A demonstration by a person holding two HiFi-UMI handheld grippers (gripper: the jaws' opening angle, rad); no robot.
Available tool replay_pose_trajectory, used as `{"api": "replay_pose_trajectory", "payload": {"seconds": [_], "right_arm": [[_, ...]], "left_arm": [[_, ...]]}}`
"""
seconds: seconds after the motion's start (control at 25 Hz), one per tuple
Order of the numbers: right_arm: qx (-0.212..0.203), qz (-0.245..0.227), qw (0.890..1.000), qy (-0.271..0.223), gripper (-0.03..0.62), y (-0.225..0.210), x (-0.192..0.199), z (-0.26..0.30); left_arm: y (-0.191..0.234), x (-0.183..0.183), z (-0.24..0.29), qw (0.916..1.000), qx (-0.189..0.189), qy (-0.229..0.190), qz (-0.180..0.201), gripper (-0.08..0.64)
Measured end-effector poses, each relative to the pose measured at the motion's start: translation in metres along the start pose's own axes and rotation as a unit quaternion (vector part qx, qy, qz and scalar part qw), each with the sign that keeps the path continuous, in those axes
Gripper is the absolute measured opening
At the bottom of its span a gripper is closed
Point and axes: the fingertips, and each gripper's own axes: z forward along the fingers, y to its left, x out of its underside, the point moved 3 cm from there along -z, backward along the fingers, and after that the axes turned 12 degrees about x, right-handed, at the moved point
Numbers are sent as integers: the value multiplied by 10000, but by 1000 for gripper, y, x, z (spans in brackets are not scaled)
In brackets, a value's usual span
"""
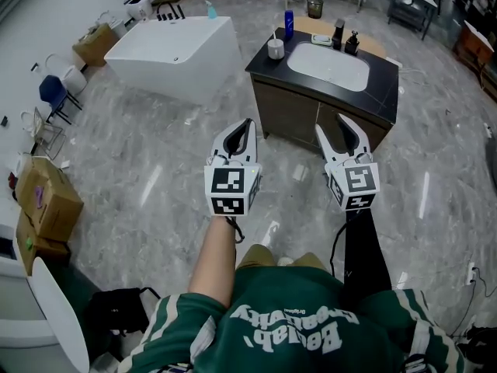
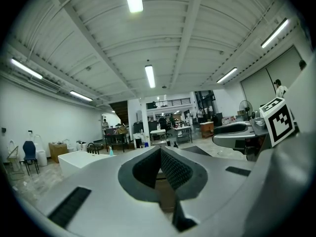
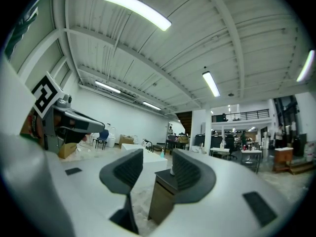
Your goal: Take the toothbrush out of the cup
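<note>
A white cup stands on the left corner of a dark vanity counter, well ahead of both grippers; it is too small to make out a toothbrush in it. My left gripper is held level in mid-air with its jaws together and nothing between them. My right gripper hovers beside it, jaws apart and empty. In the right gripper view the cup shows between the open pads, far off on the cabinet. The left gripper view shows the pads meeting at their tips.
The vanity holds a white sink, a blue bottle and dark dispensers. A white bathtub stands to its left. Cardboard boxes and a blue chair line the left wall. Grey marble floor lies between me and the vanity.
</note>
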Motion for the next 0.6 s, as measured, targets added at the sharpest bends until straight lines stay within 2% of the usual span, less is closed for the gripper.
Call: {"api": "replay_pose_trajectory", "payload": {"seconds": [0.32, 0.6], "right_arm": [[24, 54, 10000, -11, 200, 4, 11, 51], [179, -38, 9998, 12, 204, 0, 21, 134]], "left_arm": [[41, 8, 34, 10000, 2, -28, 17, -3], [101, 13, 106, 9998, 158, -90, 7, -3]]}}
